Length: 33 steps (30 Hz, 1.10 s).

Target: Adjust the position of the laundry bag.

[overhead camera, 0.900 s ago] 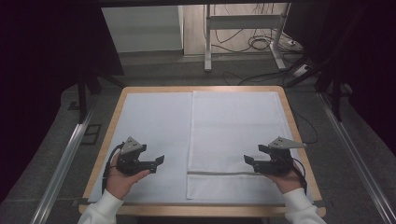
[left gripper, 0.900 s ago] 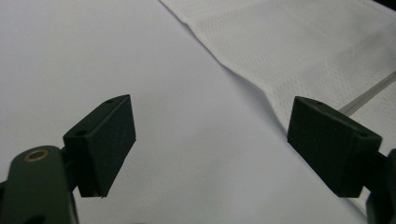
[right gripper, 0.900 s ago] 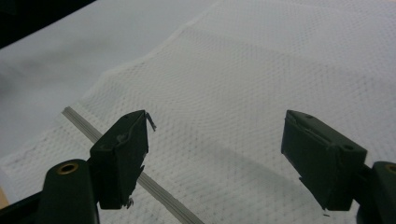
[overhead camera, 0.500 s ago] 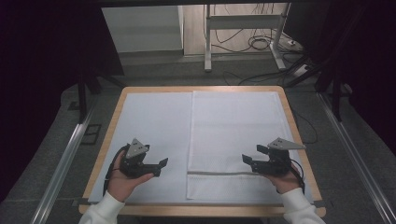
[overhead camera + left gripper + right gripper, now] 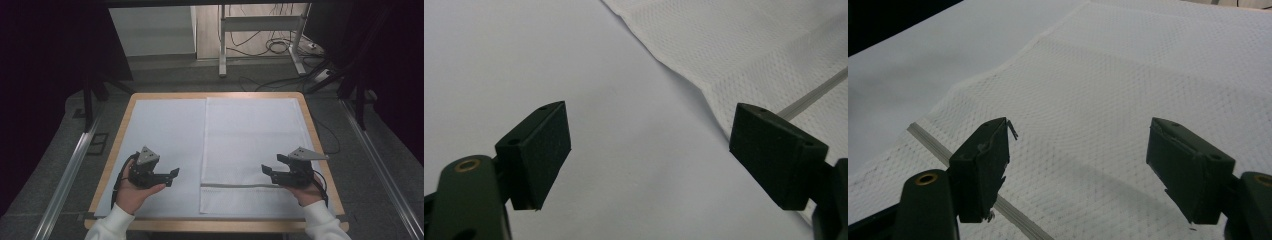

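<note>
Both hands have dropped toward six o'clock. Left gripper (image 5: 170, 177) and right gripper (image 5: 268, 172), jaws apart, face inward, seemingly framing the towel (image 5: 252, 145) lying at the table's (image 5: 122, 117) three o'clock.

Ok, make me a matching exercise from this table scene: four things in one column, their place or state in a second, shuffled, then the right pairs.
Things
1. left gripper
2. right gripper
3. white textured towel
4. grey woven stripe

Places or states
A. spread flat over the right half of the pale wooden-edged table
B. open, above the towel near its right edge
C. runs across the towel near its end closest to the person
D. open, above the bare light mat beside the towel's left edge

Pairs: 1-D, 2-B, 3-A, 4-C
</note>
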Each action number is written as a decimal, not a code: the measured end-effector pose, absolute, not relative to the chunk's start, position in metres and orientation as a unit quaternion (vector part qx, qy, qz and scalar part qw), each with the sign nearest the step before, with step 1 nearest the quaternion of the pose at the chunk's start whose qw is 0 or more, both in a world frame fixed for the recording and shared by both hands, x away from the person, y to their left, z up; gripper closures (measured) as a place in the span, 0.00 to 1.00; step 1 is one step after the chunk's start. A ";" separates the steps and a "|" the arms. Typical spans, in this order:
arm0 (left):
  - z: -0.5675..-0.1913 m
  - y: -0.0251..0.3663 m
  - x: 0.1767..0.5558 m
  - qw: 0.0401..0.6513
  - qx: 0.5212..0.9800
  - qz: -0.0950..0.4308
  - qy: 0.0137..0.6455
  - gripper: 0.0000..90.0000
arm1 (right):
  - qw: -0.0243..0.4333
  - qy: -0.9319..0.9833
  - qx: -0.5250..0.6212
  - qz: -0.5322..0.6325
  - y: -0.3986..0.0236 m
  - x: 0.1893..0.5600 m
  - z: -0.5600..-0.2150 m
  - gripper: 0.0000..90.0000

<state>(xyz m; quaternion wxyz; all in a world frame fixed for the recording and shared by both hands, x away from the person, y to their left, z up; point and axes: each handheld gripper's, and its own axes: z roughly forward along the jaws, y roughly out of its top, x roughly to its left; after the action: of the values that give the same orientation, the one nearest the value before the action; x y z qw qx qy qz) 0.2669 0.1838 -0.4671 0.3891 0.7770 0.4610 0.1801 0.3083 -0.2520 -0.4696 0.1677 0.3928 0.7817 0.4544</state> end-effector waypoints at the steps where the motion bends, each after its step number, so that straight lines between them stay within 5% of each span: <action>1: -0.466 0.184 0.266 0.391 0.777 0.178 0.460 0.18 | 0.167 0.783 0.393 0.452 -0.251 0.308 -0.470 0.28; 33: -0.462 0.144 0.296 0.394 0.787 0.108 0.463 0.22 | 0.202 0.789 0.394 0.427 -0.251 0.305 -0.472 0.29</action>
<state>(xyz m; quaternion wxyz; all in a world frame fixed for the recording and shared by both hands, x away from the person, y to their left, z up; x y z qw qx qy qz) 0.2964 0.1437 -0.4624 0.3940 0.7866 0.4628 0.1084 0.3049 -0.2508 -0.4721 0.2018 0.3935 0.7889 0.4266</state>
